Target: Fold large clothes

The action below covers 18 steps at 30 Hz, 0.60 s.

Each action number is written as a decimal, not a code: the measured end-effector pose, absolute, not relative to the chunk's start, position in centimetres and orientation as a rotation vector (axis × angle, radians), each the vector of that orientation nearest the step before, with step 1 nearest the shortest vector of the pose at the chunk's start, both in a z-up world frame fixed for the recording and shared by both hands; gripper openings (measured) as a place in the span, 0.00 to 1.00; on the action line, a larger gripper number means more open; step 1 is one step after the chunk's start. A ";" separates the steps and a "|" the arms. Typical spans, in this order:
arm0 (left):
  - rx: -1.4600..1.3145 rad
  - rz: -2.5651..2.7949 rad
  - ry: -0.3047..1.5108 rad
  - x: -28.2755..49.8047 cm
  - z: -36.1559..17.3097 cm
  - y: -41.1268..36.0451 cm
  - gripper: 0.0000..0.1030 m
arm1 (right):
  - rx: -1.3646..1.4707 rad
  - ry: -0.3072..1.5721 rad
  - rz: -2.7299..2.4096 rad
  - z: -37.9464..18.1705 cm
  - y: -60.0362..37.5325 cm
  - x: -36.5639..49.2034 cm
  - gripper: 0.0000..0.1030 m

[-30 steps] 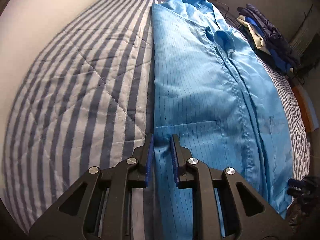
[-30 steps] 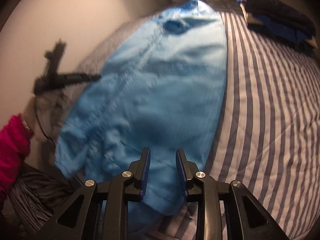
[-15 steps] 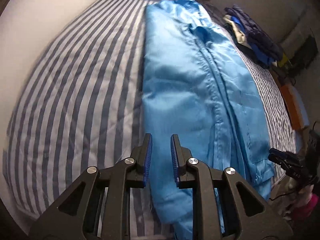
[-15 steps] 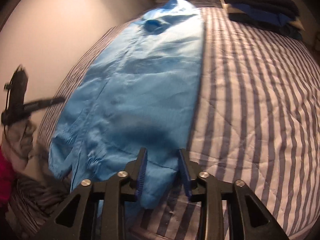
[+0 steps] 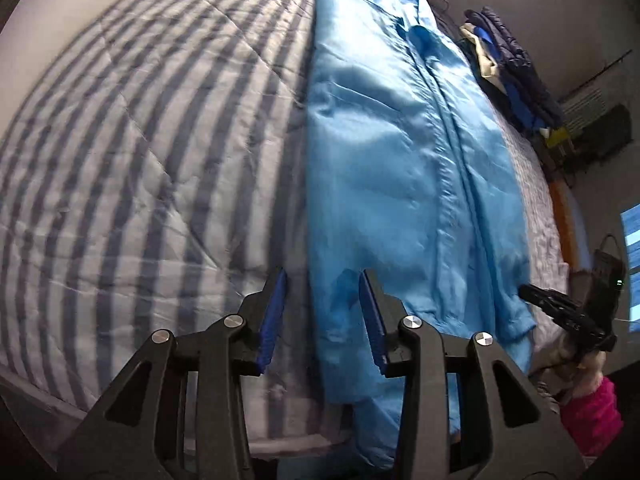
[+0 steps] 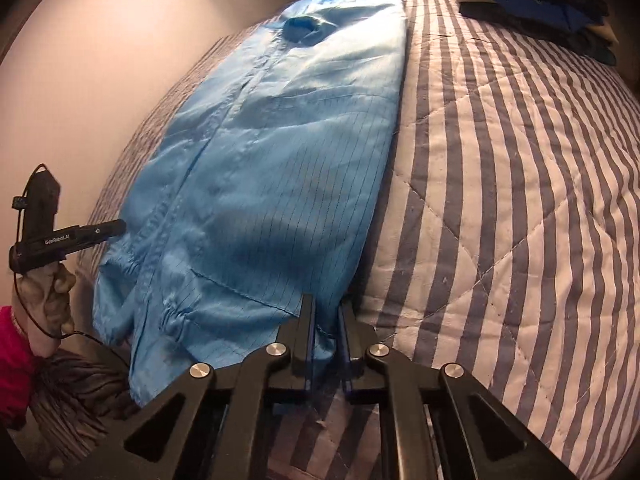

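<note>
A long light-blue garment [image 5: 404, 184] lies lengthwise on a striped quilt [image 5: 132, 168], folded into a narrow strip with its collar at the far end. My left gripper [image 5: 322, 304] is open, its blue pads on either side of the garment's near left edge above the hem. In the right wrist view the same garment [image 6: 276, 168] fills the middle. My right gripper [image 6: 325, 322] is shut on the hem's near right corner. The left gripper also shows in the right wrist view [image 6: 112, 229] at the garment's far side.
A pile of dark blue and cream clothes [image 5: 508, 76] sits on the far right of the bed, also visible in the right wrist view [image 6: 532, 4]. The quilt [image 6: 520, 200] spreads wide beside the garment. A wall [image 6: 100, 72] runs along the bed.
The left gripper's jaws have opened wider and moved back toward the hem. The right gripper has moved onto the hem corner and closed on it.
</note>
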<state>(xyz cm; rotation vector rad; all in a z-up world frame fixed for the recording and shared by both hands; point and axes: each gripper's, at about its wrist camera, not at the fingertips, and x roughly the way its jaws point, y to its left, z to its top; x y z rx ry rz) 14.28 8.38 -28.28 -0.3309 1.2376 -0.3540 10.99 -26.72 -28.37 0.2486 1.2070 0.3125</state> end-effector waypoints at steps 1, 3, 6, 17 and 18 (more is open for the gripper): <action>-0.366 -0.370 1.245 14.1 -28.3 8.5 0.37 | 0.269 1.202 0.330 -28.2 -26.9 10.9 0.13; -0.431 -0.392 1.264 13.9 -28.5 8.6 0.37 | 0.357 1.205 0.394 -28.0 -27.6 10.6 0.35; -0.482 -0.417 1.290 13.6 -29.0 8.4 0.37 | 0.462 1.207 0.448 -28.4 -28.5 10.1 0.36; -0.483 -0.460 1.309 13.7 -28.6 6.8 0.05 | 0.652 1.197 0.557 -30.8 -28.5 9.8 0.03; -0.477 -0.466 1.296 13.6 -28.2 6.6 0.05 | 0.669 1.181 0.570 -30.5 -28.7 9.7 0.03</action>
